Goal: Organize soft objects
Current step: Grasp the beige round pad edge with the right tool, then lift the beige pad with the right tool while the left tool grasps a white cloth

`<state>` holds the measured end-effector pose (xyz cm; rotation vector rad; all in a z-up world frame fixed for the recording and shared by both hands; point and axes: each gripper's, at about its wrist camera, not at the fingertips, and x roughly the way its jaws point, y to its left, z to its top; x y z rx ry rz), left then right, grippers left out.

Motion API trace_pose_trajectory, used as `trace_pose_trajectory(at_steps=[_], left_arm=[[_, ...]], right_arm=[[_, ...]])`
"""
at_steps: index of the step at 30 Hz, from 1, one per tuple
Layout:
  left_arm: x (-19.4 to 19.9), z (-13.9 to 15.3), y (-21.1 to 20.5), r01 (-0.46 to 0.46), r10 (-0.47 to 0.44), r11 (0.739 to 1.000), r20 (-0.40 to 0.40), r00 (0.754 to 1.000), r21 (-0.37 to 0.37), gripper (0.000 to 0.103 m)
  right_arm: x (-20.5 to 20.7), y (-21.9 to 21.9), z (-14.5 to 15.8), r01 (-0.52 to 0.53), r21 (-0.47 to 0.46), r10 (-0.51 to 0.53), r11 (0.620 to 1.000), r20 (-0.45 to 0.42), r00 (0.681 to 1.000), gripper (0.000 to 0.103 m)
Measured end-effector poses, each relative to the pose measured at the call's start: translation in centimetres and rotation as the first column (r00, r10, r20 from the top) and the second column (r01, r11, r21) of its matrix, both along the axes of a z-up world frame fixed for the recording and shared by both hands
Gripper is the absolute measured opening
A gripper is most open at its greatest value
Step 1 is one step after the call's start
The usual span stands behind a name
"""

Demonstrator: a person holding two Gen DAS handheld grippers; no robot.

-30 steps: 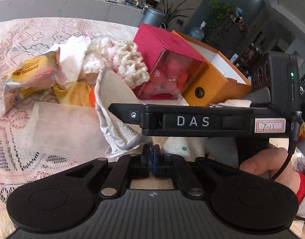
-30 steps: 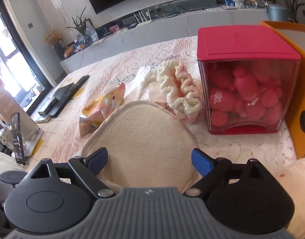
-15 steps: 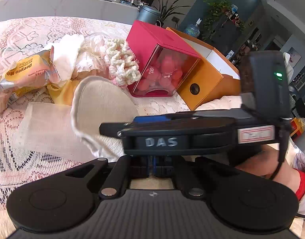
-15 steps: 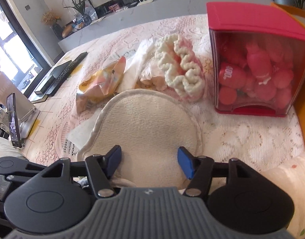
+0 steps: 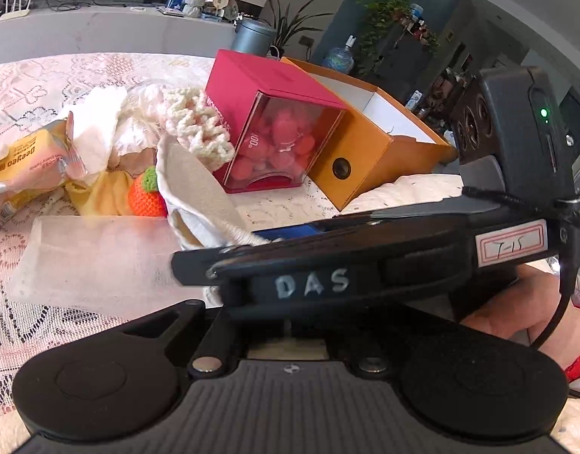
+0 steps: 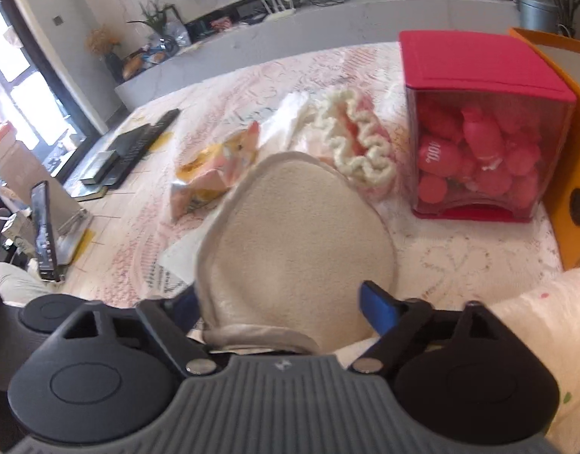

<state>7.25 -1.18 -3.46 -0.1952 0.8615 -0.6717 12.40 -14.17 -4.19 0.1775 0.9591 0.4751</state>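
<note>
bare lace cloth (image 6: 460, 253) lies open before the red box (image 6: 479, 125); soft pile (image 6: 350, 151) crowds its left

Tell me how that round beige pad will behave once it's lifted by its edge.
The beige pad is probably floppy: in the left wrist view it already curls and folds. It looks thin, so likely light. Its fleecy face should grip rather than slip against the right gripper, whose fingers stand apart around it.

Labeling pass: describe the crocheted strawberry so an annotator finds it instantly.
Start at the red-lidded clear box on the lace tablecloth. To its left lies a pile of soft things; at the pile's near edge, between a yellow cloth and the beige round pad, sits the strawberry. It alone is orange knit with a green top.
</note>
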Motion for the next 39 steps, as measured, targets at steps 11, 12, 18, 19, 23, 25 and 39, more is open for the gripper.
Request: trace_pose_trajectory(at_steps=[11, 12, 18, 19, 23, 25, 39], left_arm=[[-0.6, 0.6, 2.0, -0.110, 0.110, 0.994, -0.018, 0.994, -0.026, 0.024], [-0.8, 0.9, 2.4, -0.143, 0.143, 0.990, -0.005, 0.990, -0.011, 0.046], [-0.8, 1.2, 5.9, -0.419, 0.419, 0.908, 0.005, 0.908, 0.012, 0.074], [-0.5, 1.0, 6.4, -0.469, 0.469, 0.883, -0.007, 0.883, 0.019, 0.076], [0.3, -0.5, 8.7, -0.602, 0.598, 0.799, -0.129, 0.791, 0.010, 0.081], [0.5, -0.9, 9.3, -0.635, 0.629, 0.773, -0.146, 0.764, 0.008, 0.086], [2.9, -2.9, 5.5, -0.555, 0.578, 0.812, -0.105, 0.810, 0.181, 0.050]], right_arm=[[-0.1, -2.6, -0.4, 0.109, -0.006, -0.109, 0.994, -0.008, 0.994, 0.061], [-0.1, -2.8, -0.4, 0.120, -0.015, -0.120, 0.993, -0.004, 0.993, 0.061], [-0.3, -5.2, -0.2, 0.201, 0.032, -0.201, 0.979, -0.013, 0.980, 0.059], [-0.2, -5.3, -0.4, 0.202, 0.035, -0.201, 0.979, -0.022, 0.979, 0.057], [0.4, -5.4, -1.4, 0.217, 0.058, -0.213, 0.974, -0.068, 0.975, 0.035], [0.6, -5.7, -1.7, 0.223, 0.071, -0.217, 0.972, -0.083, 0.973, 0.028], [0.5, -4.7, -2.1, 0.193, 0.037, -0.191, 0.981, -0.054, 0.980, 0.027]])
